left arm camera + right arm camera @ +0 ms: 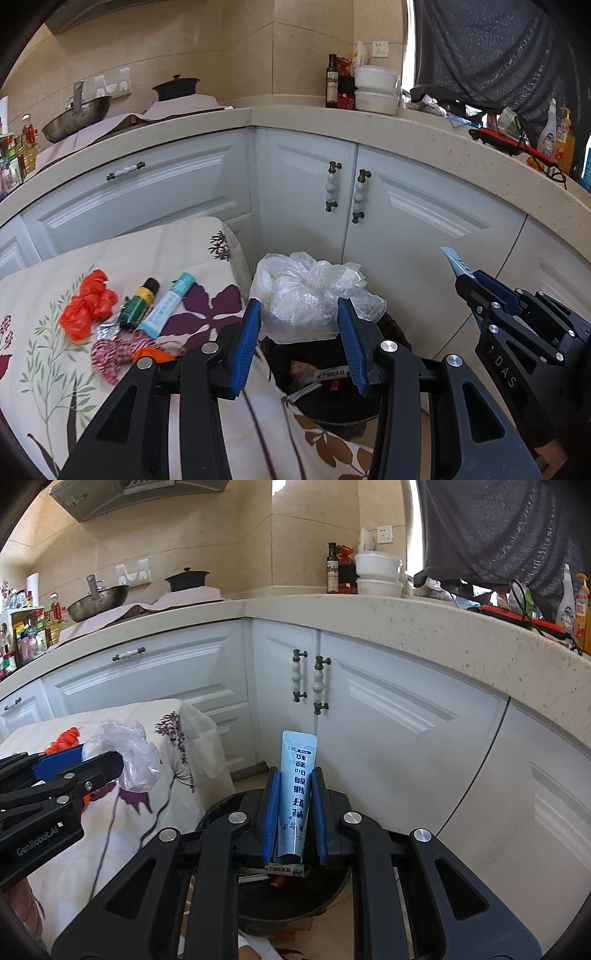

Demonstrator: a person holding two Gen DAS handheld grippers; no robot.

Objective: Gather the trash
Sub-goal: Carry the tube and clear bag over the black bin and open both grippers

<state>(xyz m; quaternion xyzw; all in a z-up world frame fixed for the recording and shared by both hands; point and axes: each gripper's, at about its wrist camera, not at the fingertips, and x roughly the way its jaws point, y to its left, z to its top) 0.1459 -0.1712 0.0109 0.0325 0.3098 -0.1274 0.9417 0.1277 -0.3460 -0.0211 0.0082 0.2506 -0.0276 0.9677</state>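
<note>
the left tongs (299,336) are clamped at a middling width on a crumpled clear plastic bag (306,291), which sits at the centre of the left wrist view, just above the dark trash bin (332,406) at lower centre. that bag looks almost weightless, soft and springy, so it is likely to cling to the blue pads or drift sideways when let go rather than drop straight; a hold across its bunched middle, as now, seems the surest. the right tongs (293,812) are pinched tight on a pale blue flattened tube (297,794), held by its lower half with the sealed end standing up in the centre of the right wrist view, also over the bin. it looks light, smooth and a little slippery, but stiff enough to fall cleanly. on the flowered cloth of the desk (55,369) at lower left of the left wrist view lie a red crumpled bag (88,302), a small dark green bottle (140,302), another pale tube (170,304) and a tangle of red-and-white string (114,354). the desk edge runs just beside the bin on its left, and the white cabinet doors (406,229) stand close behind, so room is tight; both tongs are near each other above the opening, and the bin already holds wrappers.
</note>
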